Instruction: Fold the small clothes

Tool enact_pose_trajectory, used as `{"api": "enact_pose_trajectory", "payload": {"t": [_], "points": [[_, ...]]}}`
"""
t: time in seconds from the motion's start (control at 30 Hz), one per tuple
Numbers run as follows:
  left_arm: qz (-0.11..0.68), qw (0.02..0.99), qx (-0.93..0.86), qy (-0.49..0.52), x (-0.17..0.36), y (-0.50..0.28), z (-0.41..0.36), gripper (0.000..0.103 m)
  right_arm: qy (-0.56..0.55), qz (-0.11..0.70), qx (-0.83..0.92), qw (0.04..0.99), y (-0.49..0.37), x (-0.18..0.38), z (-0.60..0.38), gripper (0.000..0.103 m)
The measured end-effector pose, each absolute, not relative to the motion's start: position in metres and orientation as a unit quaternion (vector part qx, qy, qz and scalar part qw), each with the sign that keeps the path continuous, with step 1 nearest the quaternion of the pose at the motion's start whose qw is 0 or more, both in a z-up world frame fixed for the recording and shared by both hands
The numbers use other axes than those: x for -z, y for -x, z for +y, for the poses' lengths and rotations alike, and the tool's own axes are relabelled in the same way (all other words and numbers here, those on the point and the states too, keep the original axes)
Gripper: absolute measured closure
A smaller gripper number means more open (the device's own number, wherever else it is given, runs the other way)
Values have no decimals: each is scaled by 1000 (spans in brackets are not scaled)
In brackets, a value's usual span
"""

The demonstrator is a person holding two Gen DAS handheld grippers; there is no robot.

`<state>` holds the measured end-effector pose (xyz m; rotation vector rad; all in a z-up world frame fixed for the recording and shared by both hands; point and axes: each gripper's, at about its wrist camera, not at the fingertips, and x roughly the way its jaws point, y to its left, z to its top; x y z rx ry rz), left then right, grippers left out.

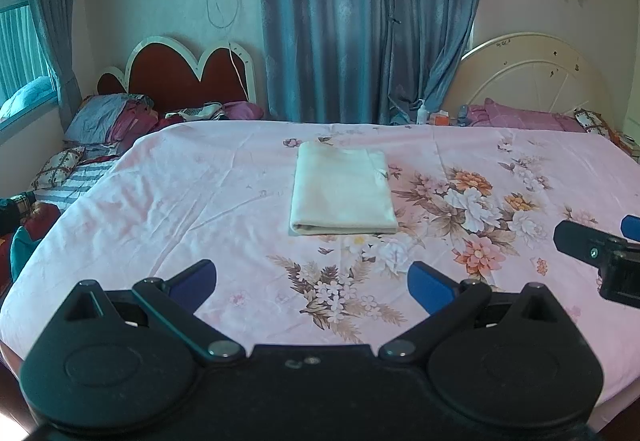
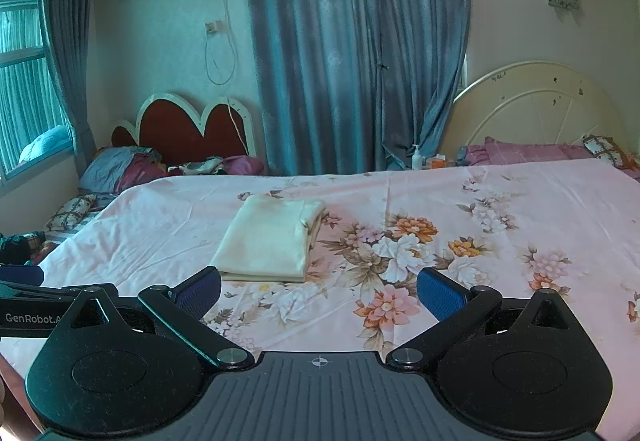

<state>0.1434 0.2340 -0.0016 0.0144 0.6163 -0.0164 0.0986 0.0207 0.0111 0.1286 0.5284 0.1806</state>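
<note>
Garment status: a cream folded cloth (image 1: 343, 193) is lying as a neat rectangle on the pink floral bedsheet (image 1: 160, 181), sitting centre of frame in the left wrist view and left of centre in the right wrist view (image 2: 272, 241). Its thick folded edge is facing the cameras; layered edges are showing along its right side.

The left gripper (image 1: 312, 281) is hovering over the sheet at the lower centre of its own frame, jaws spread wide and carrying nothing. The right gripper (image 2: 319, 291) is likewise standing wide and empty, well short of the cloth. Each tool is appearing at the edge of the other's view, side by side and apart.

Judgement: folding is appearing complete or close to it; neither tool is touching the fabric.

Risks from here:
- Any further fold is calling for a pinch on all layers at once; catching only the top layer would be peeling the stack open.
- A finger tip pressing too low would be gathering the bedsheet along with the cloth, dragging both.
- Uneven lifting between the two tools would be skewing the rectangle.
- The loose right-side edges are looking likeliest to splay if nudged.

Pillows (image 1: 108, 113) and a pump bottle (image 2: 417, 157) are sitting far off at the back, posing no obstruction.
</note>
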Motion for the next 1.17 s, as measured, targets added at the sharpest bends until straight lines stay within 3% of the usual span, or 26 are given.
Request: {"api": "enact_pose_trajectory", "payload": {"t": [1.17], "points": [[329,944,20,22,30,-194,241,1,-65,299,-83,948,-137,18,18,0]]}}
